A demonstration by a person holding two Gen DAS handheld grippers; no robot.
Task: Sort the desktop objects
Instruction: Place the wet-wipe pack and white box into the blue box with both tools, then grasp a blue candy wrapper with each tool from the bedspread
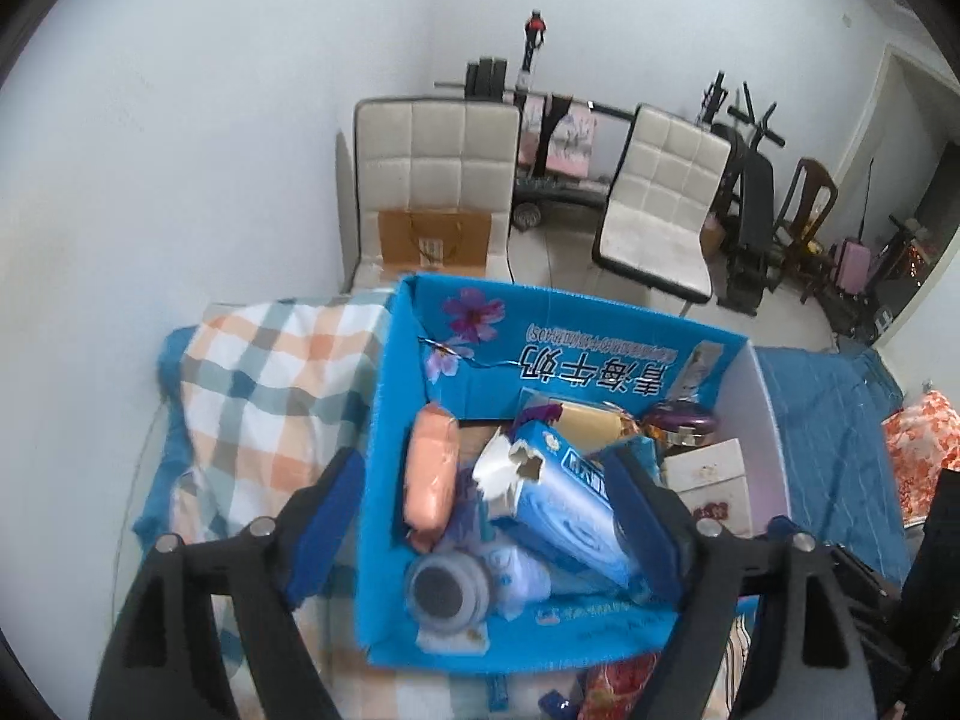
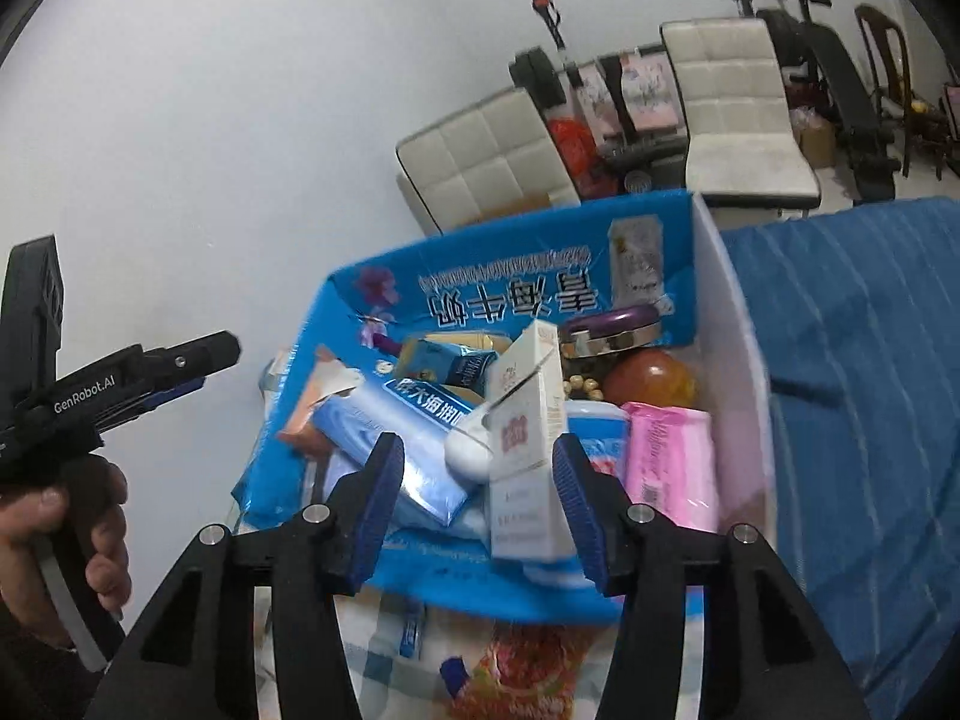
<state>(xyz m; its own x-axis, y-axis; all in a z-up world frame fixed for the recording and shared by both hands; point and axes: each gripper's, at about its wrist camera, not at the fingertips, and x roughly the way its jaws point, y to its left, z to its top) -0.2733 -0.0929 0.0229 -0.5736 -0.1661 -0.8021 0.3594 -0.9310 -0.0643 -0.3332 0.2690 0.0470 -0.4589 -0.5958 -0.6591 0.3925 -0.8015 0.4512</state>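
A blue cardboard box (image 1: pixel 558 360) with white Chinese lettering and purple flowers printed on its inner wall sits open on a bench covered by a blue cloth (image 1: pixel 834 420), and everything here is placed relative to that box. Inside it lie a long blue toothpaste carton (image 1: pixel 570 510) with a torn white end, a peach-coloured packet (image 1: pixel 429 474) against the box's left wall, a grey round-capped item (image 1: pixel 444 591) near its front wall, a purple round tin (image 2: pixel 612 327) at its back right, and a pink wrapped packet (image 2: pixel 666 462) by its right wall. A white cigarette pack (image 2: pixel 528 450) stands upright near the front of the box, leaning among the other items. The left gripper (image 1: pixel 492 516) hovers above the box with its jaws spread wide, grasping nothing — one finger outside the left wall, the other over the contents. The right gripper (image 2: pixel 480 498) is likewise released, its blue-padded fingers (image 2: pixel 378 498) on either side of the cigarette pack; whether the right pad touches it cannot be told. A checked cloth (image 1: pixel 264 396) lies to the left of the box. Behind the box stand two white padded chairs (image 1: pixel 435 180) against a pale wall.
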